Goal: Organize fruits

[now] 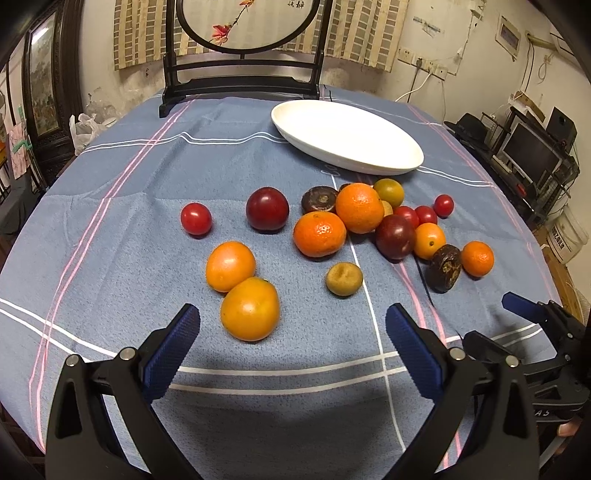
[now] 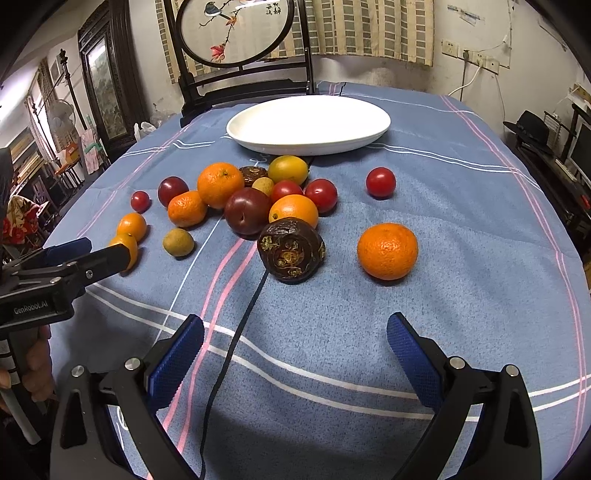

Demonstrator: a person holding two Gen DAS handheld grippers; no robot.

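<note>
While both tongs hung low over the blue checked tablecloth (image 2: 461,192), the left gripper (image 1: 291,325) stood with its blue-padded jaws spread wide and nothing between them, and the right gripper (image 2: 295,334) was likewise spread and empty. Just ahead of the left gripper lay two smooth orange-yellow round fruits (image 1: 250,308), touching one another, with a small dull-green dimpled fruit (image 1: 344,278) to their right. Nearest the right gripper sat a dark brown wrinkled fruit (image 2: 291,254) resting on a thin black cord (image 2: 236,339), and beside it, a little apart, a pebbled orange mandarin (image 2: 387,251). Farther out the rest of the fruit lay loosely heaped on the cloth: two more mandarins (image 1: 359,208), glossy dark red plums (image 1: 267,208), small bright red tomatoes (image 1: 196,218), and a yellow-green round fruit (image 1: 388,191), several touching. Beyond the heap stood a shallow white oval ceramic dish (image 2: 255,138), holding nothing. Behind it rose a dark wooden stand with a round painted screen (image 2: 236,29).
</note>
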